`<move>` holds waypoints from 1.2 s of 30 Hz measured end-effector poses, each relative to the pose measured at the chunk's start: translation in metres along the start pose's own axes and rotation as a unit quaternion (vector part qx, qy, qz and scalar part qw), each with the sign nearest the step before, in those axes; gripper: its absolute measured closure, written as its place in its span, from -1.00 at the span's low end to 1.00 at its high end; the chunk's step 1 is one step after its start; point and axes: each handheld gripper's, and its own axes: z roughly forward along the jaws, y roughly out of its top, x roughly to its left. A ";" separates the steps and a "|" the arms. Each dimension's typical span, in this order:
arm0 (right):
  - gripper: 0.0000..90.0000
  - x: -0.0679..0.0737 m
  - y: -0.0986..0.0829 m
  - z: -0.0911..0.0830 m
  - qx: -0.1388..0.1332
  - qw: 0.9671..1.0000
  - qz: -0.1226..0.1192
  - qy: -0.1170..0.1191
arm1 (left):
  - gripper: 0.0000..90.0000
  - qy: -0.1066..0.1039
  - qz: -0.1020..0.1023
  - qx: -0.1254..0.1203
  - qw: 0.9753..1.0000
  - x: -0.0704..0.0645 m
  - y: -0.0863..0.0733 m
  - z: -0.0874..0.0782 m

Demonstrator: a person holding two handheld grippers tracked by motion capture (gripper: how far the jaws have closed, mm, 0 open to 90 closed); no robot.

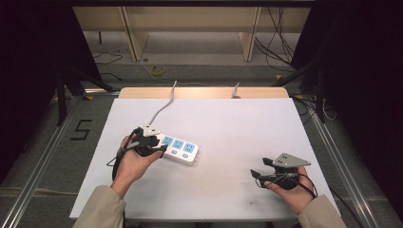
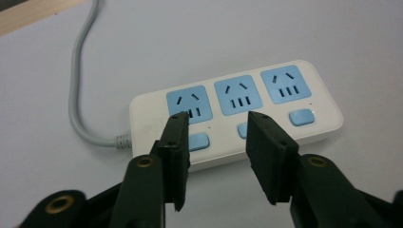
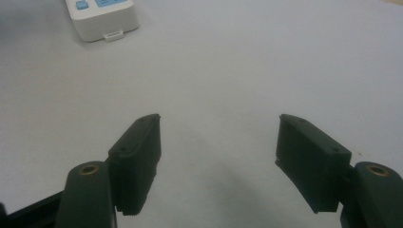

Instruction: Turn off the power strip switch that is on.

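Jaws of the left gripper (image 2: 216, 159) stand moderately apart, holding nothing, poised just over the near edge of a white power strip (image 2: 237, 114) with three blue sockets; whether they touch it cannot be told. Its grey cord (image 2: 76, 95) curves off toward the desk's (image 1: 228, 118) far edge. The right gripper (image 3: 218, 161) is spread wide and empty above bare desk, well apart from the strip.
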 end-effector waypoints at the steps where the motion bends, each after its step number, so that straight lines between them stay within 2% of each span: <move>1: -0.27 0.000 0.000 0.000 0.000 1.000 0.000 0.000 | 0.21 -0.002 -0.002 -0.001 1.000 0.000 -0.001 0.000; 6: -0.27 0.001 0.000 0.000 0.002 1.000 0.000 0.000 | 0.07 0.004 0.002 0.001 1.000 -0.001 -0.003 -0.001; 10: -0.27 0.001 0.000 0.000 0.001 1.000 0.000 0.000 | -0.05 0.023 0.016 0.002 1.000 -0.001 -0.005 -0.002; 13: -0.27 0.001 0.000 0.000 0.001 1.000 0.000 0.000 | -0.12 0.025 0.014 -0.002 1.000 -0.002 -0.006 -0.004; 23: -0.27 0.001 0.000 0.000 0.000 1.000 0.000 0.001 | -0.21 0.008 0.012 -0.021 1.000 -0.003 -0.011 -0.008; 36: -0.27 0.001 0.000 0.000 -0.004 1.000 -0.003 0.002 | -0.31 0.004 0.026 -0.048 0.998 -0.003 -0.025 -0.015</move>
